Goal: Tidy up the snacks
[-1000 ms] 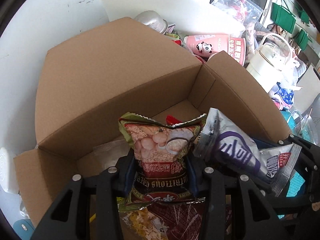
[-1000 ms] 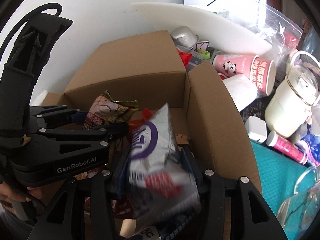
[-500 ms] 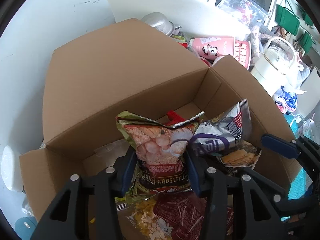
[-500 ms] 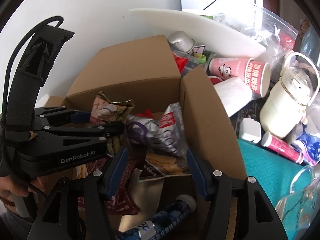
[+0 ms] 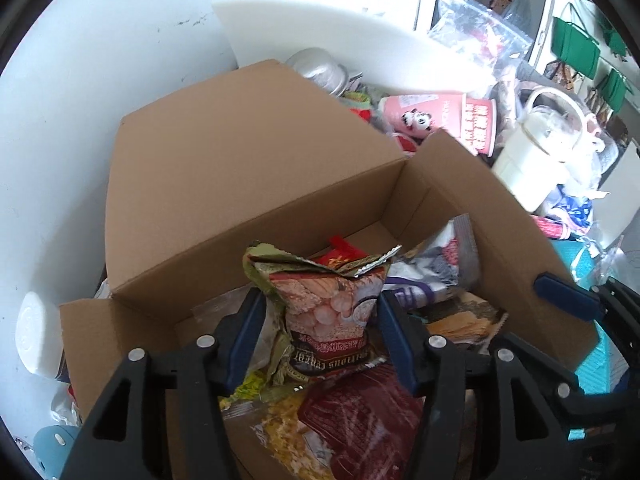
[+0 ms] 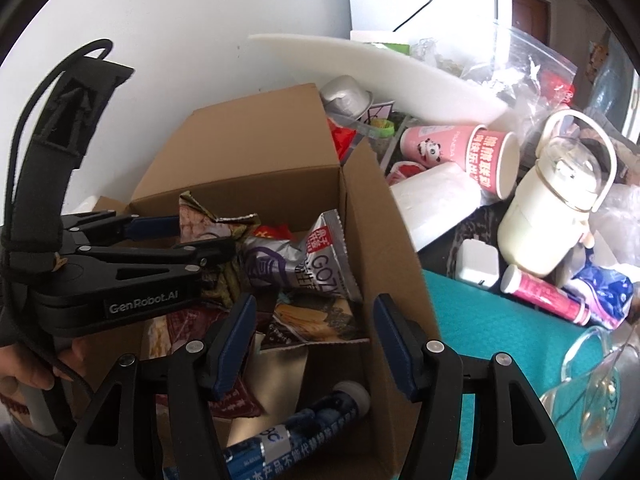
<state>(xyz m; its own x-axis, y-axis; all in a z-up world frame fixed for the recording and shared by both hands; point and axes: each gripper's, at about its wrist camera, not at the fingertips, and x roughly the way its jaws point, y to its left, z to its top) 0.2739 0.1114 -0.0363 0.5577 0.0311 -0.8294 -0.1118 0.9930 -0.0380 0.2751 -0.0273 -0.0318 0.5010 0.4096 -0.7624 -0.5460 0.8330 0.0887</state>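
The cereal packet stood upright inside the open cardboard box, between the blue pads of the left hand-held gripper. Its jaws had just been opening; a gap showed at the left pad, while the right pad lay at the packet's edge, contact unclear. The silver-and-purple snack bag lay tilted in the box at about twelve o'clock from the right hand-held gripper, whose jaws had just been opening and stood apart, empty, above a dark packet with a yellow picture. At six o'clock in the box lay a blue tube. Outside, at two o'clock, a pink panda cup lay on its side.
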